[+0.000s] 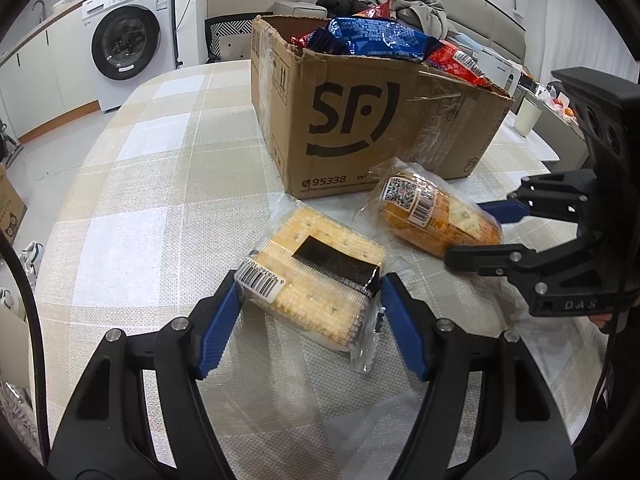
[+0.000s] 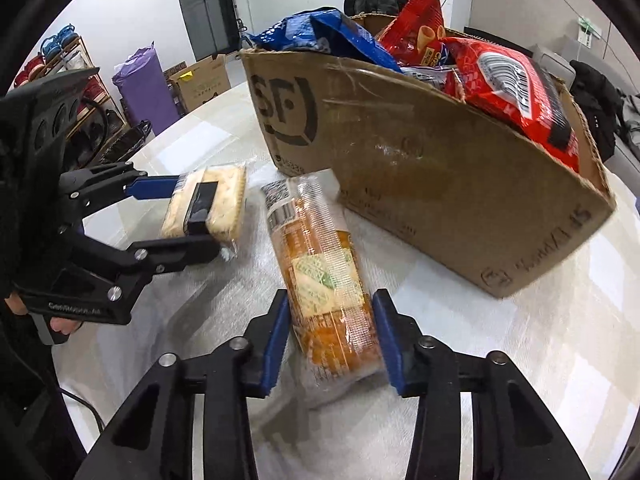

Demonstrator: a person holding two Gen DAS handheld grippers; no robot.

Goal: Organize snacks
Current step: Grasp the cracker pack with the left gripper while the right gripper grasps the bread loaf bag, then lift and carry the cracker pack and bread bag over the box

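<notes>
A pale cracker pack [image 1: 316,276] with a black label lies on the checked tablecloth [image 1: 160,160], and my left gripper [image 1: 306,292] is shut on it, a blue pad against each end. The right wrist view shows the same pack [image 2: 216,200] in the left gripper [image 2: 200,218]. An orange cracker pack [image 2: 324,292] lies beside the SF cardboard box [image 2: 420,184]. My right gripper [image 2: 330,320] is shut on its near end, pads pressing both sides. In the left wrist view that orange pack [image 1: 432,212] sits in the right gripper [image 1: 468,232]. The box [image 1: 360,120] holds blue [image 1: 380,40] and red [image 1: 456,60] snack bags.
A washing machine [image 1: 124,40] stands far left, and a sofa with clothes [image 1: 416,4] is behind the box. A white container [image 1: 528,116] stands on the table's right. Past the table edge are a purple bag [image 2: 144,88], a carton [image 2: 204,76] and a shoe rack [image 2: 80,92].
</notes>
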